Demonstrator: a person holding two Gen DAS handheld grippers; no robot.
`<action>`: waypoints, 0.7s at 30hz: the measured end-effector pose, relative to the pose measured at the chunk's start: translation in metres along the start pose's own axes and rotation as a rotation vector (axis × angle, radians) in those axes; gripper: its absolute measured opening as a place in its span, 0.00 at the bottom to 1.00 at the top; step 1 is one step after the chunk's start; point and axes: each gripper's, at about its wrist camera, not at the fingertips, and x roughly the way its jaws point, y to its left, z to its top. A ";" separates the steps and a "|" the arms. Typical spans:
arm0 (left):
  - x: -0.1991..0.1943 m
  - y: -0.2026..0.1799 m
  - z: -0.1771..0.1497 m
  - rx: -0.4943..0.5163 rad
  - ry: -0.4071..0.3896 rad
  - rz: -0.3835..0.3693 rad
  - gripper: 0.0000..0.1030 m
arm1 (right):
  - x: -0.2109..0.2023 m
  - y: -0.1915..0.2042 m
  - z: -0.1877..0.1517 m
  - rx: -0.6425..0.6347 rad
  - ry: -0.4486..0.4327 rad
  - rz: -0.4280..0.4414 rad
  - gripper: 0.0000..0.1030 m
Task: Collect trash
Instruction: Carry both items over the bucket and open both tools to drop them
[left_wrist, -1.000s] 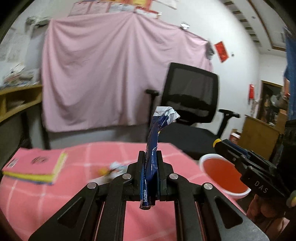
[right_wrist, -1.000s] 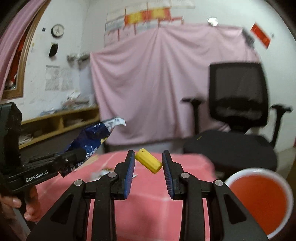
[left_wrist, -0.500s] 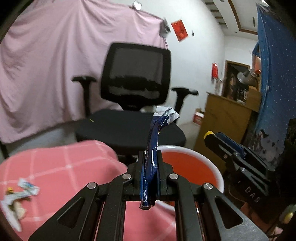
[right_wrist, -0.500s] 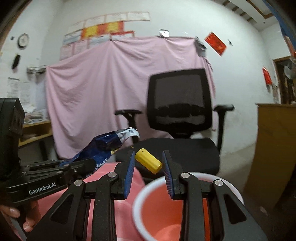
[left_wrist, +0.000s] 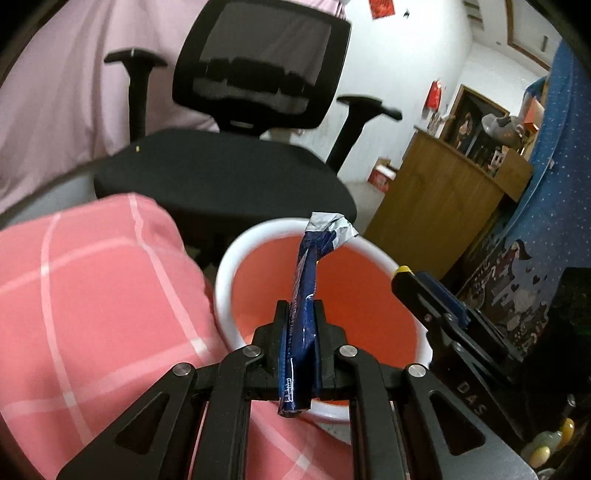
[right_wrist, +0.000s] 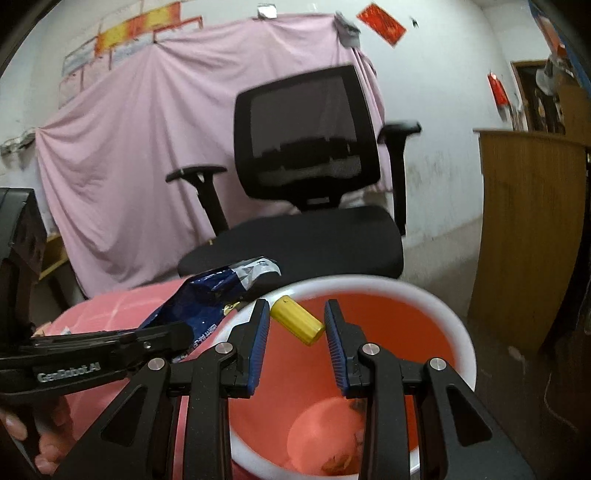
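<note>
2 grippers hang above the white bin (right_wrist: 458, 325) with its orange liner: the left gripper (left_wrist: 300, 332), jaws easing apart, pinches a blue wrapper (left_wrist: 304, 314), and the right gripper (right_wrist: 295, 325) clamps a yellow cylinder (right_wrist: 297, 325) at a narrow gap. Small scraps on the bin's floor (right_wrist: 332, 461) are too blurred to identify, and its near rim is cut off behind the fingers.

Right gripper (right_wrist: 297, 326) pinches a yellow cap (right_wrist: 297, 325), seemingly over the bin (right_wrist: 458, 325).

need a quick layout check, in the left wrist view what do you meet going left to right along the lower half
pink checked cloth → white bin with orange inside → blue wrapper in the left gripper, jaws opening → right gripper → wooden cabinet behind it
</note>
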 end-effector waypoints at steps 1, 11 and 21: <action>0.000 0.002 -0.001 -0.002 0.013 0.002 0.12 | 0.002 -0.002 -0.001 0.005 0.012 0.000 0.28; -0.036 0.027 -0.010 -0.085 -0.073 0.071 0.27 | 0.005 0.000 -0.004 0.023 0.030 0.010 0.43; -0.121 0.053 -0.036 -0.137 -0.332 0.272 0.54 | -0.029 0.044 0.009 -0.056 -0.113 0.095 0.52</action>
